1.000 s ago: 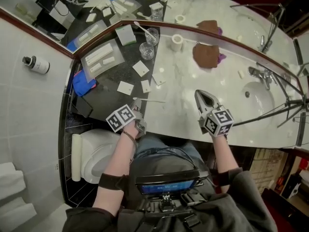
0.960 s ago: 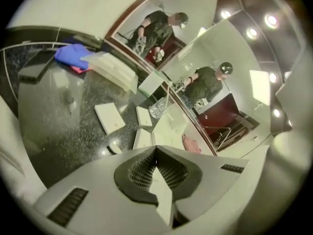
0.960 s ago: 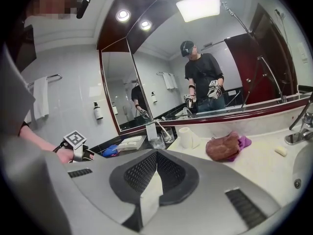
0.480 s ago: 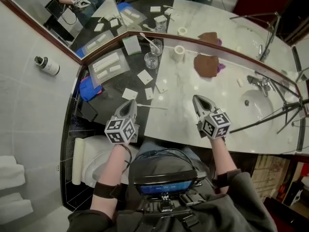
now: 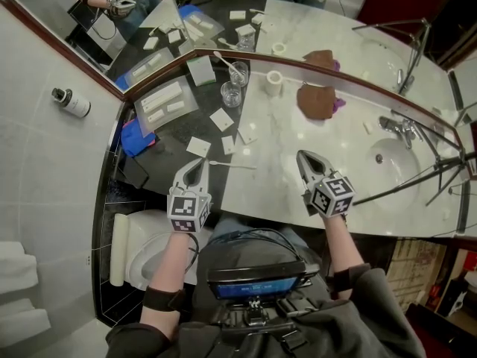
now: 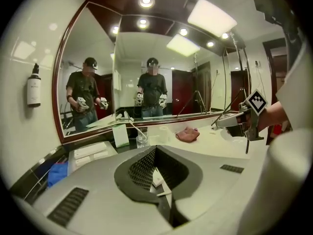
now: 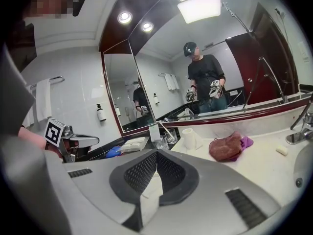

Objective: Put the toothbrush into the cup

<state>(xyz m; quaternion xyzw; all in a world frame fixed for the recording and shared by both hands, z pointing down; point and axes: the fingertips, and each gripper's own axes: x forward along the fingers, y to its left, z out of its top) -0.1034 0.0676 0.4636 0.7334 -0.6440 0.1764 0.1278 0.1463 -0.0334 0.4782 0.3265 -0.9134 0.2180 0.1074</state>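
A white toothbrush [image 5: 232,165] lies flat on the counter where the dark stone meets the white marble. My left gripper [image 5: 195,167] hangs above its left end, shut and empty; in the left gripper view [image 6: 155,152] the toothbrush handle [image 6: 164,193] shows below the closed jaws. Two glass cups stand by the mirror: the near cup [image 5: 231,94] is empty, the far cup [image 5: 238,72] has another toothbrush in it. Over the marble to the right, my right gripper [image 5: 304,159] [image 7: 157,154] is shut on nothing.
White cards [image 5: 198,146] lie near the toothbrush. A clear tray of packets [image 5: 164,99], a white box [image 5: 201,71], a paper roll [image 5: 274,80] and a brown cloth [image 5: 317,101] sit further back. Sink [image 5: 399,162] and faucet [image 5: 395,125] at right, toilet [image 5: 141,248] below left.
My left gripper has lifted off the counter and rolled, its marker cube now facing up. The toothbrush stays on the counter. The right gripper has kept still.
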